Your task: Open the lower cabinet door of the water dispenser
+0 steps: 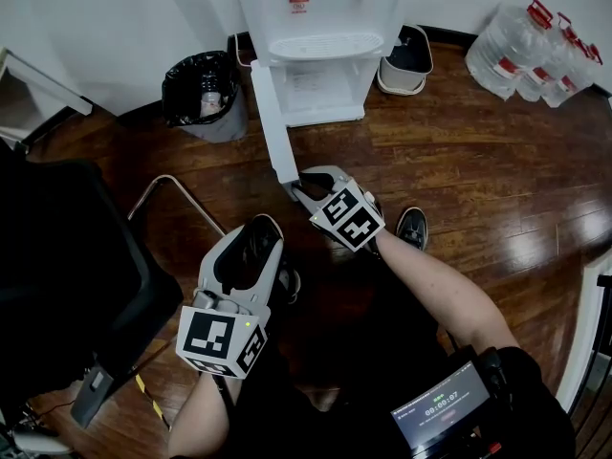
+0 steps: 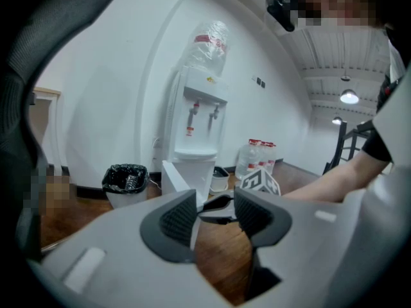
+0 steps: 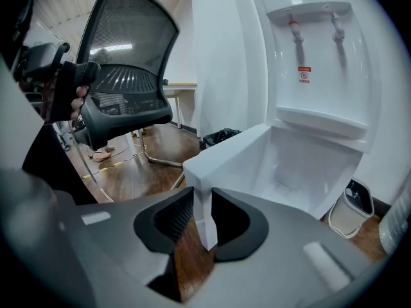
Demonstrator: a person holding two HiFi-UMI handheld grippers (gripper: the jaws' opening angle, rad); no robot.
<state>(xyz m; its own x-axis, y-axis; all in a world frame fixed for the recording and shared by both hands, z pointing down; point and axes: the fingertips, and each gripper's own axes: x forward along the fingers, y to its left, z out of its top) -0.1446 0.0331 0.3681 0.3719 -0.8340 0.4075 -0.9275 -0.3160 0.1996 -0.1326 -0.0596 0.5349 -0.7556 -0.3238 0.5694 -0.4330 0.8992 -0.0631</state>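
The white water dispenser stands against the wall with its lower cabinet exposed and hollow. The white lower door is swung out toward me on its left side. My right gripper is shut on the door's free edge, which sits pinched between the two dark pads. My left gripper hangs back below the door, open and with nothing between its fingers. In the left gripper view the door and the right gripper's marker cube show beyond the jaws.
A bin lined with a black bag stands left of the dispenser, and a small white bin stands to its right. Several large water bottles lie at the far right. A black office chair fills the left side.
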